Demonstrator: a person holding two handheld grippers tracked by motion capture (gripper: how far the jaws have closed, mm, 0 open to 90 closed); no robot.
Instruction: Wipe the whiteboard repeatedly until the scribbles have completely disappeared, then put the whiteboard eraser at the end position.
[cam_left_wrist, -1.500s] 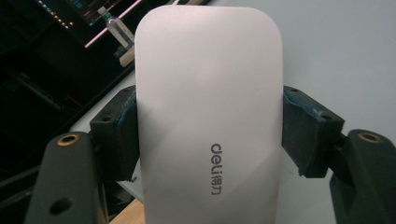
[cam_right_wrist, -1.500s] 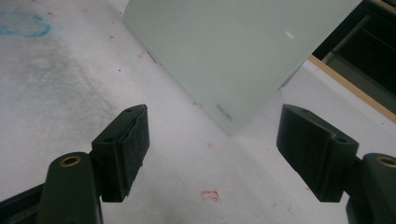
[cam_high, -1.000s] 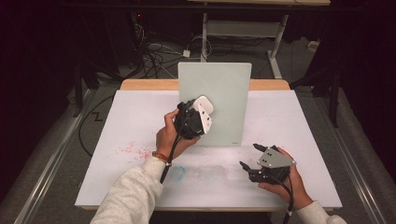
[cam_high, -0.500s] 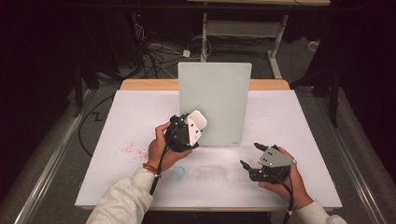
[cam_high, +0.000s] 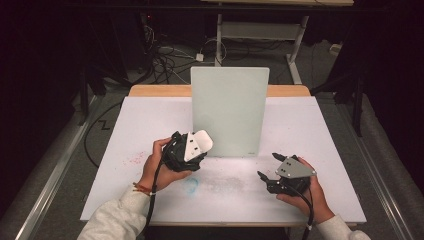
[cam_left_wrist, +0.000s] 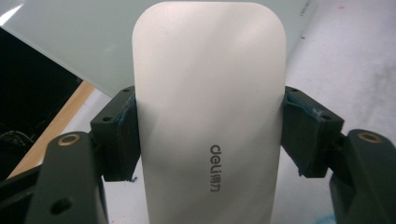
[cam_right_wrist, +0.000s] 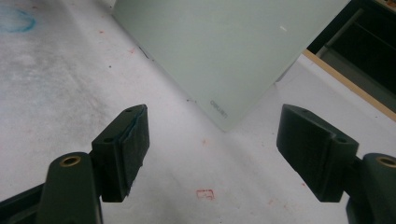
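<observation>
A pale green glass board (cam_high: 230, 110) stands upright at the middle of the table, and its lower corner (cam_right_wrist: 224, 51) shows in the right gripper view. My left gripper (cam_high: 192, 150) is shut on a white eraser (cam_high: 196, 145) just left of the board's lower edge. In the left gripper view the eraser (cam_left_wrist: 210, 116), printed "deli", sits pinched between both pads of the left gripper (cam_left_wrist: 210, 135). Near the front right of the table, my right gripper (cam_high: 267, 166) is open and holds nothing. Its jaws point toward the board, spread wide over the table (cam_right_wrist: 215, 149).
A white sheet (cam_high: 325, 130) covers the table, with a wooden edge (cam_high: 160, 90) at the back. A blue smudge (cam_high: 191, 186) lies in front of the board, and red specks (cam_high: 134, 160) mark the left side. Cables and a desk frame lie on the dark floor behind.
My left gripper has carried the eraser down and left, off the board's face toward the table's front. The right gripper has hardly moved.
</observation>
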